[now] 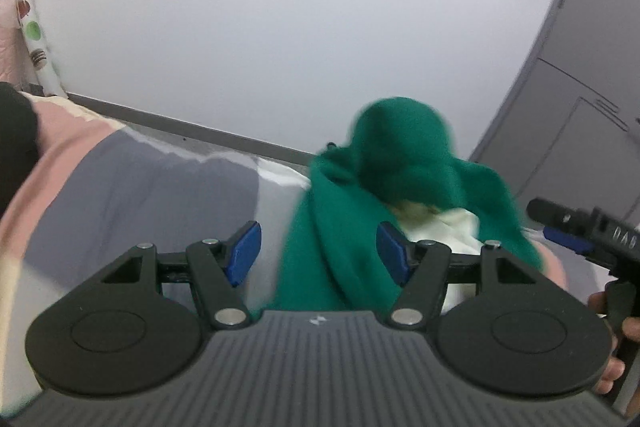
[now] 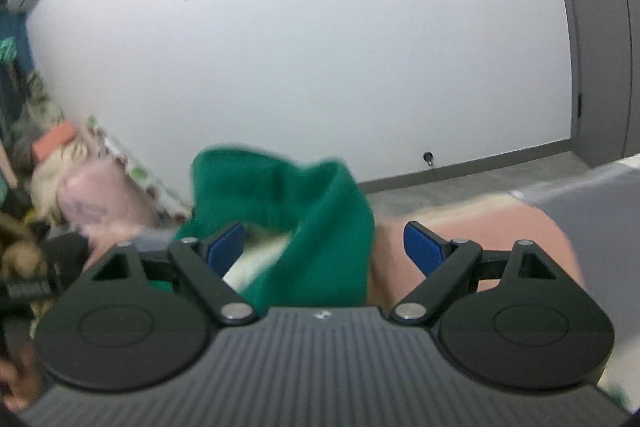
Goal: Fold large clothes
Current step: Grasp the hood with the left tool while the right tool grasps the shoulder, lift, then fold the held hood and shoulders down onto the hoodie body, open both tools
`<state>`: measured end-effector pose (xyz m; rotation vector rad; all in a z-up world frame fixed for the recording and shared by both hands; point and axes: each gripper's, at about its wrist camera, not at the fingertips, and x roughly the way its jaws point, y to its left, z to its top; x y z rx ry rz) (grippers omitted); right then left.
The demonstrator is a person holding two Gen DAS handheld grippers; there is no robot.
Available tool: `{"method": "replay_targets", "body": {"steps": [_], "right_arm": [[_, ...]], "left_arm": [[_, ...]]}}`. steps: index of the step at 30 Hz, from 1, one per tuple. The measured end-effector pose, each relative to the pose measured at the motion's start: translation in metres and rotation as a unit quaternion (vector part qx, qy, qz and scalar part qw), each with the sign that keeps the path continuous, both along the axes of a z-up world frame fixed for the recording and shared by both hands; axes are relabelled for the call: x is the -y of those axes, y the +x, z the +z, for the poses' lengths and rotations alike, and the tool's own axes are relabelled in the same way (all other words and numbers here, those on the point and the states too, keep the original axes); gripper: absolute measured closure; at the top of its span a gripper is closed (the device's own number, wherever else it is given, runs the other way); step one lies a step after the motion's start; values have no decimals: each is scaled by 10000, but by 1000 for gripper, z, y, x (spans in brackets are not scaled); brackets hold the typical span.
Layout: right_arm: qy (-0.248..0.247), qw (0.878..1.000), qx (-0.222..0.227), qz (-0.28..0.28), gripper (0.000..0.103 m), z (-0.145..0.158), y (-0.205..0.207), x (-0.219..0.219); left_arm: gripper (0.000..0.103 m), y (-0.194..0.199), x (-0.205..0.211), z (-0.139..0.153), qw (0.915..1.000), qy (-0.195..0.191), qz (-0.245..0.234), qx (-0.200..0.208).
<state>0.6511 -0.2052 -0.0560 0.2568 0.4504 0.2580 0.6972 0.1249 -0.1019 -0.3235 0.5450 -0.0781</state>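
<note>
Green garment [image 1: 384, 195] bunched in a heap on the bed [image 1: 132, 187] toward its far edge by the wall, cream lining showing, nothing spread flat yet. Risk: grabbing a random fold from this lump, ending with layers twisted or the garment dragged off the far edge, since blur hides where hems and corners are. Left gripper [image 1: 318, 253] wide apart and empty, level, aimed at the heap's left flank; right gripper [image 2: 324, 247] also wide, nothing pinched, low and close with cloth between the blue pads [image 2: 226, 245], pointed at the wall
</note>
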Motion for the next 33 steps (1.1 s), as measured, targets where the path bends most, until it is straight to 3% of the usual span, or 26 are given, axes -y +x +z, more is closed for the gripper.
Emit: {"method": "replay_targets", "body": {"steps": [3,6,8,9,10,11,13,16,23,28,33], "right_arm": [[222,9995,-219,29,16,-14,39,-5],[153,9993,-313,138,23,-22,61,-12],[67,9985,-467,264,45,-27,71,-18],[28,9981,-539,294,52,-28,74,-21],[-81,9980,-571,252,71,-28,74,-24],[-201,9980,-556,231,80,-26,71,-27],[-440,9977,-418,301,89,-17,60,-33],[-761,9966,-44,304,93,7,36,-39],[-1075,9889,927,428,94,79,-54,-42],[-1194,9799,1548,401,94,122,-157,-33],[-1262,9760,1717,453,94,131,-255,-14]], "left_arm": [[35,35,-3,-15,9997,-171,-36,-149],[35,58,4,-24,9995,-112,-104,-276],[37,60,10,-26,9997,-36,-68,-251],[50,63,11,-25,9996,-21,-114,-255],[64,66,15,-22,9993,14,-180,-319],[68,68,19,-18,9989,94,-210,-398],[91,67,28,-6,9979,397,-269,-440],[94,51,37,18,9958,774,-357,-347],[95,-30,43,89,9918,1197,-445,48],[95,-127,44,134,9918,1180,-367,329],[95,-237,45,149,9924,1106,-347,415]]}}
